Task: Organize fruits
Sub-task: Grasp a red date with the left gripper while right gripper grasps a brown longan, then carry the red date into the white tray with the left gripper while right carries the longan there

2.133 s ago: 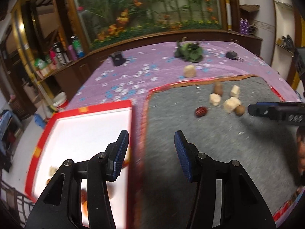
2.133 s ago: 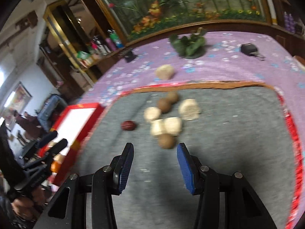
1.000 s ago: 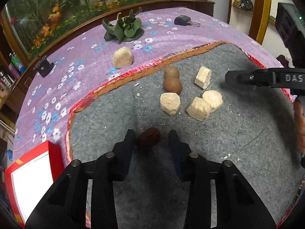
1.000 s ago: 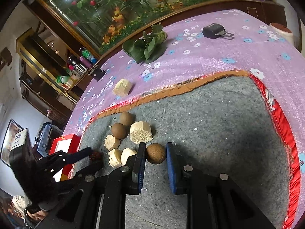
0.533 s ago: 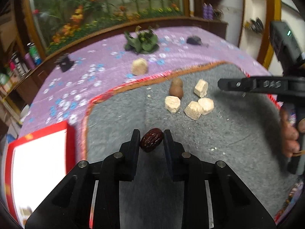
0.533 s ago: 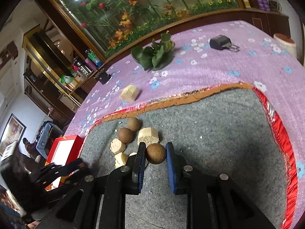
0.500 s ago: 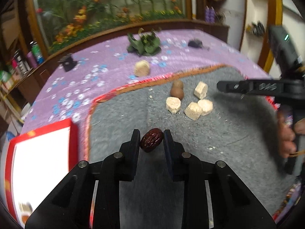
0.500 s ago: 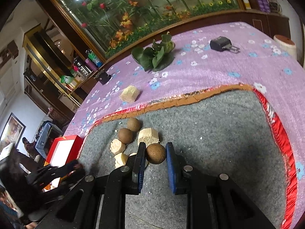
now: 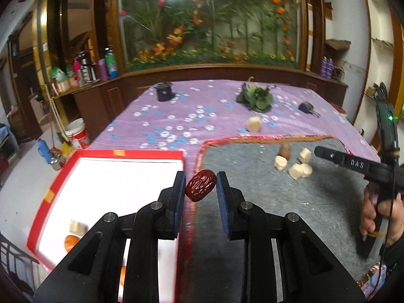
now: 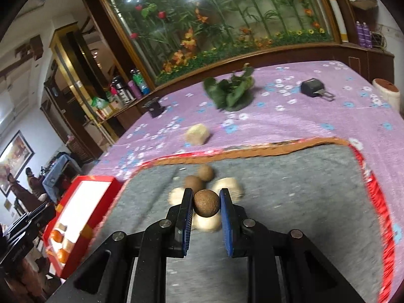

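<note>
Red date (image 9: 201, 185) gripped in left tongs (image 9: 201, 189), brown ball (image 10: 206, 203) in right tongs (image 10: 206, 205); tray fruits (image 9: 72, 242) perhaps oranges.

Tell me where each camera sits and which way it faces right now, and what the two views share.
Left wrist: rides the left gripper, looking along its fingers at the red date they clamp, over the edge between the red tray and the grey mat; the right gripper and the hand holding it show at right.
Right wrist: rides the right gripper, facing the round brown fruit it clamps above the mat; the left gripper shows at far left.
Shared: tray, mat, purple tablecloth, green leaves.
</note>
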Demonstrator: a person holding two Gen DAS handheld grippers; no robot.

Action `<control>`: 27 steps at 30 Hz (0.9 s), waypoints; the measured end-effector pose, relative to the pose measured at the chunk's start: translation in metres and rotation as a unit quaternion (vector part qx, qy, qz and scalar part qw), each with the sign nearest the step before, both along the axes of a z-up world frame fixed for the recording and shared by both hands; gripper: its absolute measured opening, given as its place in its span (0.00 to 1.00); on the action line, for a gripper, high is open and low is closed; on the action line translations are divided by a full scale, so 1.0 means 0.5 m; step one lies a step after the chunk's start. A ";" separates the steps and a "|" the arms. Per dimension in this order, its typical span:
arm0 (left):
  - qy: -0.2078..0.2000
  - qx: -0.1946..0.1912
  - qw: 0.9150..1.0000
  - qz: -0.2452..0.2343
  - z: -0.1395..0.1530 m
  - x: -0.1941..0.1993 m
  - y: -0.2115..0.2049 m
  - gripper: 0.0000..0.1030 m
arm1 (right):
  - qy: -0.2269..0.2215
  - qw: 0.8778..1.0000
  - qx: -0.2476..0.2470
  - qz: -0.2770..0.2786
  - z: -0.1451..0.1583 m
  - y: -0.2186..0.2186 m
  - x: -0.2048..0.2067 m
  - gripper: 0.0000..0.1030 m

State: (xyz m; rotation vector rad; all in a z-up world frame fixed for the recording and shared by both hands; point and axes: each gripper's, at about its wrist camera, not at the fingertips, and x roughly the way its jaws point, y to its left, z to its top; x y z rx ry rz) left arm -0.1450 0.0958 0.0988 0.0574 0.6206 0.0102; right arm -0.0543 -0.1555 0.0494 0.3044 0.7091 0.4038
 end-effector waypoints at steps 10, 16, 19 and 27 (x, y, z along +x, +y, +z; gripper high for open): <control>-0.010 -0.002 0.999 0.041 -0.002 -0.030 0.075 0.23 | -0.037 0.995 0.007 0.091 0.052 0.203 -0.055 0.19; -0.004 -0.006 0.998 0.064 -0.016 -0.039 0.121 0.23 | -0.040 0.991 0.013 0.129 0.060 0.310 -0.065 0.19; -0.003 -0.006 0.997 0.074 -0.022 -0.043 0.141 0.23 | -0.038 0.988 0.010 0.147 0.060 0.353 -0.070 0.19; 0.006 -0.009 0.995 0.094 -0.040 -0.048 0.189 0.23 | -0.036 0.982 0.003 0.184 0.051 0.455 -0.084 0.19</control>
